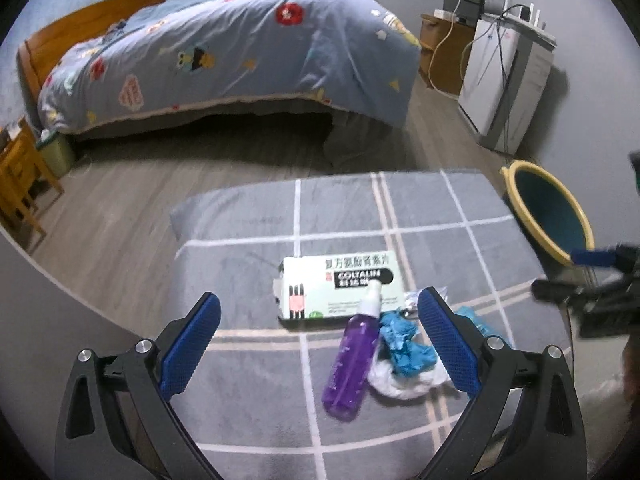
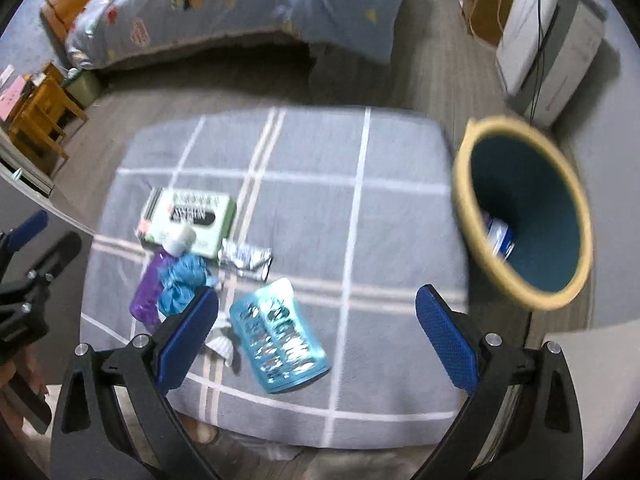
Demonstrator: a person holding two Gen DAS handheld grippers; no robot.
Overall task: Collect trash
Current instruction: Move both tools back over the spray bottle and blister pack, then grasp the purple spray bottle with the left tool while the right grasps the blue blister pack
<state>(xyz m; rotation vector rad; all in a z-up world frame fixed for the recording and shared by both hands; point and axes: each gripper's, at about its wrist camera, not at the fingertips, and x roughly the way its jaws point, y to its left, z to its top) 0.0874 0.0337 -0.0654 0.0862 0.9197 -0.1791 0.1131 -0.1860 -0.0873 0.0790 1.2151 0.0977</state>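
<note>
Trash lies on a grey checked cushion (image 1: 248,220). A green-white medicine box (image 1: 340,286), a purple spray bottle (image 1: 352,364), a crumpled blue glove (image 1: 404,344) and white tissue (image 1: 400,384) sit between the fingers of my open left gripper (image 1: 320,332), which hovers above them. In the right wrist view, my open right gripper (image 2: 318,326) hangs over a blue blister pack (image 2: 280,336); a silver foil wrapper (image 2: 248,258), the box (image 2: 188,216), the bottle (image 2: 150,284) and the glove (image 2: 184,280) lie to its left. A yellow-rimmed teal bin (image 2: 524,212) stands to the right with something inside.
The cushion (image 2: 392,240) sits on a wood floor. A bed with a blue quilt (image 1: 240,52) stands beyond. A white appliance with cables (image 1: 504,80) stands at the right wall, a wooden chair (image 1: 20,184) at the left. The bin also shows in the left wrist view (image 1: 548,212).
</note>
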